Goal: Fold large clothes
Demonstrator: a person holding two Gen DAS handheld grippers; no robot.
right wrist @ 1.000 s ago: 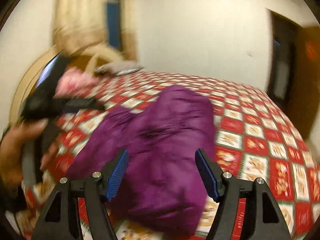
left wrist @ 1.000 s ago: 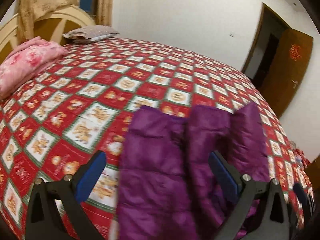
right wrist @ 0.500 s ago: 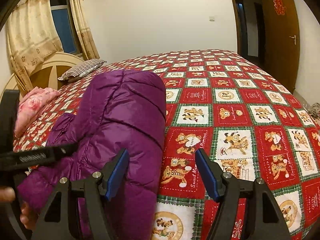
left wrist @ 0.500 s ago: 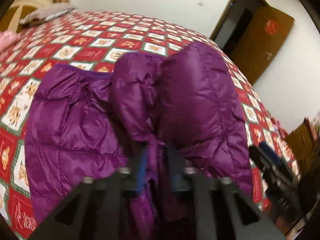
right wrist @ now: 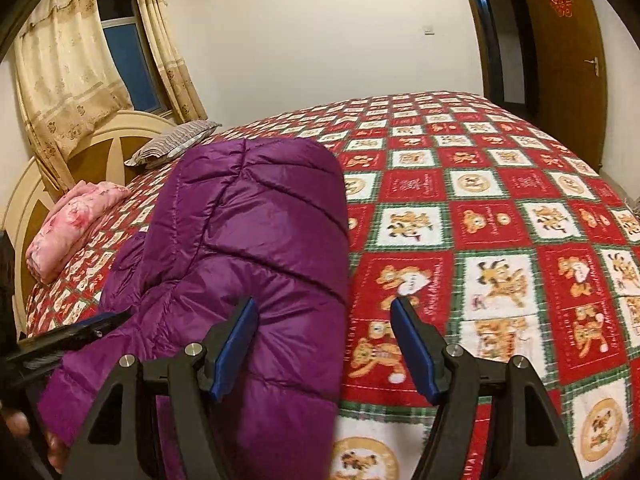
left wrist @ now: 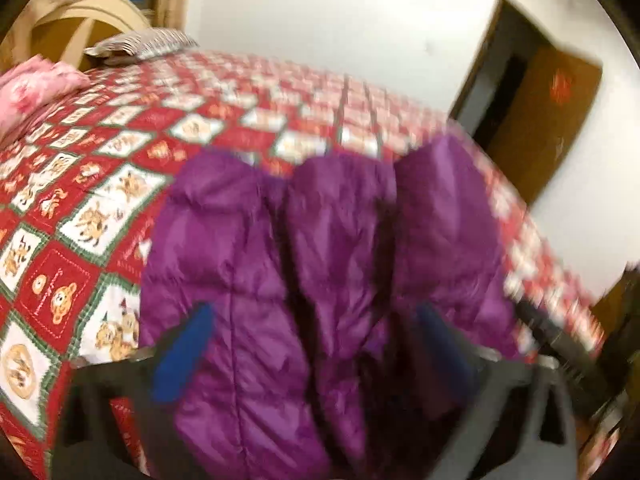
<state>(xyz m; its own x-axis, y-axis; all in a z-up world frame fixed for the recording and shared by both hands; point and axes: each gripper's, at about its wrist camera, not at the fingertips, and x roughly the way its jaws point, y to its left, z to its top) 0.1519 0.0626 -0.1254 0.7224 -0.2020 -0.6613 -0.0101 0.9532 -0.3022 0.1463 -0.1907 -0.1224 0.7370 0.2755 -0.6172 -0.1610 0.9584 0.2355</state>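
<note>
Purple puffer jacket (right wrist: 248,248) lies lengthwise-folded into three ridges on the bed (right wrist: 500,216), centre-left of frame, cross fold still left I'd say; my left tongs (left wrist: 312,344) opening, right tongs (right wrist: 324,344) half open, both holding nothing.

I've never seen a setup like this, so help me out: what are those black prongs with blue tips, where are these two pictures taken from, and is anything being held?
Each picture comes from a camera on a hand-held gripper that a person carries, looking along its two blue-padded fingers. The left gripper is opening over a purple puffer jacket lying folded on the bed's red bear-print bedspread. The right gripper is open beside the jacket, holding nothing. A pink folded blanket and striped pillow lie near the headboard.
</note>
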